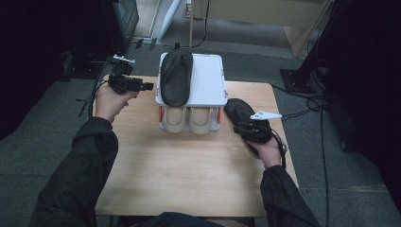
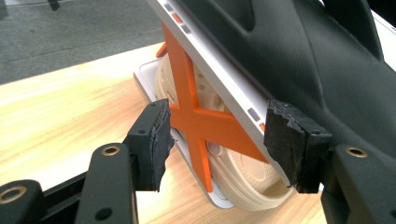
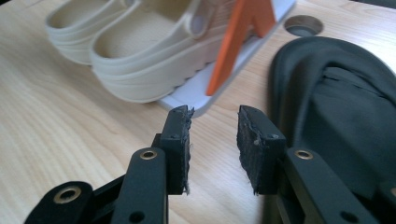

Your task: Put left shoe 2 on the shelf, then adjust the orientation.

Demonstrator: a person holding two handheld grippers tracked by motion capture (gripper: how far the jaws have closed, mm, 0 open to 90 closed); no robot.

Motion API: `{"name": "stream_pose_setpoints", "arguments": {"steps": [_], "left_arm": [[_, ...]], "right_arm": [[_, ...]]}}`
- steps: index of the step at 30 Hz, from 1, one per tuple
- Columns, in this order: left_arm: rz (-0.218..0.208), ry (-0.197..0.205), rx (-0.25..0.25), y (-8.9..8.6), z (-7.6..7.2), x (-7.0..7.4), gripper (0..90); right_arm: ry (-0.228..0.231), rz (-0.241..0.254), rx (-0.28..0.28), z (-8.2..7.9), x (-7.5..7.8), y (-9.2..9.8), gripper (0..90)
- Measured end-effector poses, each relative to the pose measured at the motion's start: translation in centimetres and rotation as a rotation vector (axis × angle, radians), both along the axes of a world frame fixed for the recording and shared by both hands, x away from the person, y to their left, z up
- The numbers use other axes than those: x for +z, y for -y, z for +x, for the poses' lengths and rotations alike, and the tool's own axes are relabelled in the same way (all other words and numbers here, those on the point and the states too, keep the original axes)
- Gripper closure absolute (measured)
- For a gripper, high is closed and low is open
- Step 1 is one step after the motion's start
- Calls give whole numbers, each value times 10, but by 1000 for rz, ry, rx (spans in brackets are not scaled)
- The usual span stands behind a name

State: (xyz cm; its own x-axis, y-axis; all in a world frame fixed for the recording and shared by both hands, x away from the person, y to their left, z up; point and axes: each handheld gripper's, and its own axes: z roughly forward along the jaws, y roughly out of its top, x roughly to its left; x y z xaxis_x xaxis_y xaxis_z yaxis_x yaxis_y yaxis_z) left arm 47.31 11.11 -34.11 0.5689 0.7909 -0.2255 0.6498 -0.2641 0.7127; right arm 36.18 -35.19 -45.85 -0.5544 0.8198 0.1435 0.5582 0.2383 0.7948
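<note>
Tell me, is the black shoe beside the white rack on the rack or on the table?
On the table. The black shoe lies on the wooden table, right of the white rack.

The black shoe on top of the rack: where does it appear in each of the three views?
High view: black shoe lies on the rack's white top shelf, upper centre.
Left gripper view: it covers the upper right, above the shelf edge.
Right gripper view: I cannot find it; the black shoe there lies on the table.
Shared landmark: the rack's orange brace.
</note>
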Motion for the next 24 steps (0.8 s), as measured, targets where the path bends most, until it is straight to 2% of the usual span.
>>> {"name": "stream_pose_setpoints", "arguments": {"steps": [2,7,11,16,18,21,24], "left_arm": [[0,-2,-4,-1,-2,-4,414],[-1,-4,-23,-9,-6,-17,408],[7,-14,-14,-12,-11,-29,407],[9,-8,-22,-10,-20,-40,406],[-2,-8,-24,-10,-24,-44,406],[18,-7,-30,-9,-30,-51,405],[16,-13,-31,-10,-36,-57,405]], "right_arm": [[-4,4,-16,2,-2,4,660],[-16,-21,-47,7,-6,15,672],[-26,-38,-65,12,-9,22,673],[-12,-58,-81,17,-12,28,672],[-16,-55,-84,17,-12,29,672],[-21,-51,-98,21,-14,32,668],[-25,-37,-95,23,-16,34,661]]}}
